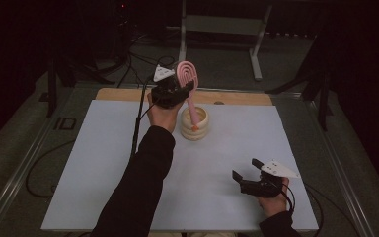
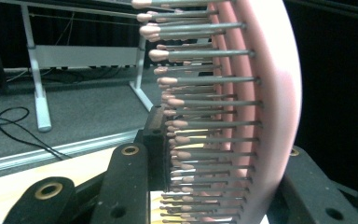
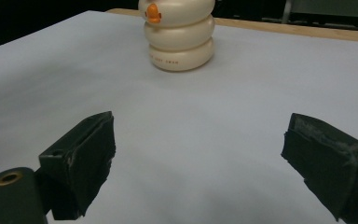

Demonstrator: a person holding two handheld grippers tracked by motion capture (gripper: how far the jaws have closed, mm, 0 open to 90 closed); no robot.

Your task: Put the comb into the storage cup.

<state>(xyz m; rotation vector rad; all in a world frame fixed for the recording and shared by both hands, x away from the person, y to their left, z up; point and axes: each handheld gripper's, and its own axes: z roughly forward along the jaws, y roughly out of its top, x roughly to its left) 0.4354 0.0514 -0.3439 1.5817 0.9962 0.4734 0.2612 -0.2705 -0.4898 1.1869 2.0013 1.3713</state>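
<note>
A pink hairbrush [image 1: 187,74] with grey pins stands nearly upright, its handle reaching down into a cream ribbed holder [image 1: 194,123] with a small orange beak at mid-table. My left gripper [image 1: 170,91] is shut on the brush's head just left of the holder. In the left gripper view the hairbrush [image 2: 242,116] sits between the black jaws of the left gripper [image 2: 214,186], pins pointing left. My right gripper [image 1: 246,169] rests low near the front right of the table, open with nothing in it. The right gripper view has the right gripper [image 3: 198,158] facing the holder [image 3: 181,32].
A white sheet [image 1: 103,163] covers the table, with a wooden strip [image 1: 128,94] along its far edge. A metal stand [image 1: 222,24] and loose cables [image 1: 143,59] are on the dark floor behind. A cable [image 1: 39,168] trails off the table's left side.
</note>
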